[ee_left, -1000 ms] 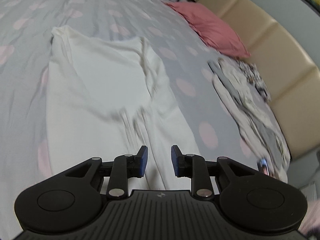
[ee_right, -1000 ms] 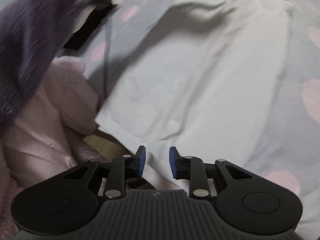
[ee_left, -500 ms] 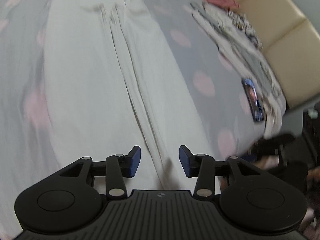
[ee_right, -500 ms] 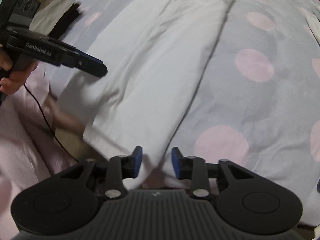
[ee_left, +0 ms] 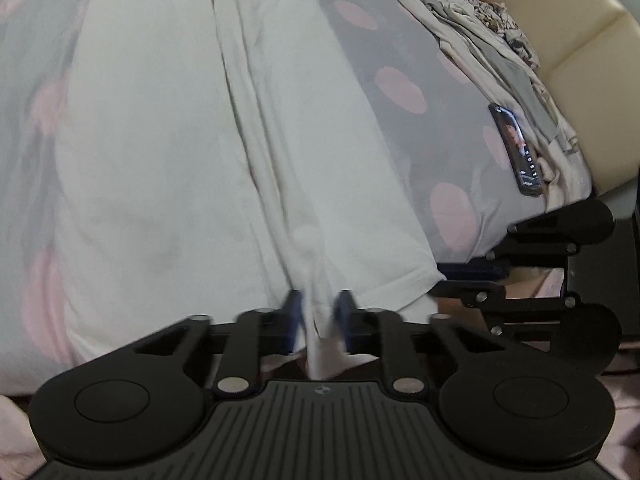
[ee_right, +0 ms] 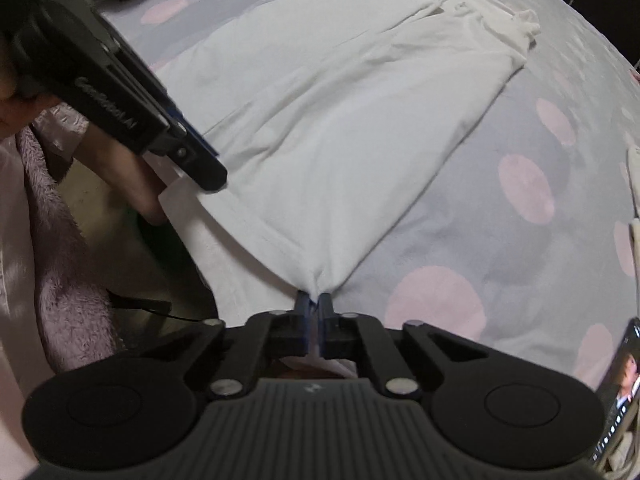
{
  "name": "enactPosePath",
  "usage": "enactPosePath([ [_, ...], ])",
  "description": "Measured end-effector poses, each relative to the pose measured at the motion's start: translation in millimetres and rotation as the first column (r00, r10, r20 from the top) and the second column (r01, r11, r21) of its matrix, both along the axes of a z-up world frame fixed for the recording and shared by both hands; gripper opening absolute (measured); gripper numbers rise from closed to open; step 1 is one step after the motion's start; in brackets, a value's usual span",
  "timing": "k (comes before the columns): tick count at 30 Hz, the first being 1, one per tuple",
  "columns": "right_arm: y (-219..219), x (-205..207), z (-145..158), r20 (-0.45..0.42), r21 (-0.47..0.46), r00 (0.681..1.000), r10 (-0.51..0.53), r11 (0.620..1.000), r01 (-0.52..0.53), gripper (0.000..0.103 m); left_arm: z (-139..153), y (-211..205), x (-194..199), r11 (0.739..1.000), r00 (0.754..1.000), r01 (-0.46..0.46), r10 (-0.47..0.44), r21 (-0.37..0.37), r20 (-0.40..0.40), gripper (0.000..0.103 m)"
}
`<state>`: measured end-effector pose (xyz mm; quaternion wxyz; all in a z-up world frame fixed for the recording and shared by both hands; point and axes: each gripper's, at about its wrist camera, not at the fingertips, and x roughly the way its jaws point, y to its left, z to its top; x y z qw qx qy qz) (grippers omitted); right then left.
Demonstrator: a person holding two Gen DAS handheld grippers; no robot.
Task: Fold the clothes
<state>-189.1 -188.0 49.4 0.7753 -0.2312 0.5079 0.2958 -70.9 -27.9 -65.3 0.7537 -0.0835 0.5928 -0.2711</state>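
Left wrist view showed the white garment (ee_left: 168, 152) spread flat on the grey bedsheet with pink dots (ee_left: 384, 64), its hem at the sheet's near edge. The left gripper (ee_left: 319, 312) had a bunched fold of that hem between its blurred blue fingers (ee_left: 294, 308), which stood a little apart; I cannot tell whether they were gripping it. Beyond the garment, toward the beige headboard (ee_left: 568, 40), lay a pile of clothes (ee_left: 480, 36) and a phone (ee_left: 516, 148) beside it. From the right wrist view, the right gripper (ee_right: 314, 304) had its fingers pressed together on the garment's near hem corner, the cloth gathered to a point there.
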Motion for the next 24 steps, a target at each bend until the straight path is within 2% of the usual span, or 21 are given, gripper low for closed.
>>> enactPosePath([
  [6, -1.5, 1.6, 7.1, -0.033, 0.037, 0.999, -0.033, 0.999, 0.034, 0.003, -8.9, 3.4, 4.5, 0.999, 0.998, -0.022, 0.019, -0.046, -0.057, 0.003],
  [11, 1.9, -4.1, -5.1, -0.069, 0.009, 0.998, -0.007, 1.000, 0.008, 0.001, -9.6, 6.3, 4.1, 1.000, 0.999, -0.013, 0.013, 0.000, -0.052, 0.003],
  [14, -0.8, -2.9, -4.3, -0.071, 0.015, 0.997, -0.017, 1.000, 0.018, 0.002, -2.4, 0.6, -2.2, 0.998, 0.998, 0.049, -0.047, 0.048, -0.037, 0.004],
  [16, -4.4, -2.9, 1.1, -0.066, 0.032, 0.997, -0.031, 0.999, 0.033, 0.005, 5.3, -1.4, -8.5, 0.992, 0.995, 0.103, -0.101, 0.075, -0.027, 0.009],
  [18, -8.6, -0.2, 8.0, -0.057, 0.056, 0.997, -0.055, 0.997, 0.058, 0.006, 17.0, 1.8, -12.1, 0.990, 0.992, 0.123, -0.124, 0.072, 0.003, 0.018],
  [21, -13.2, 10.1, 15.2, -0.038, 0.081, 0.995, -0.091, 0.992, 0.093, 0.006, 34.0, 9.3, -2.9, 0.992, 0.993, 0.106, -0.109, 0.067, 0.047, 0.023],
  [24, -16.8, 26.6, 18.9, -0.025, 0.089, 0.992, -0.125, 0.988, 0.127, 0.006, 47.6, 17.7, 16.7, 0.991, 0.992, 0.077, -0.086, 0.108, 0.087, 0.026],
])
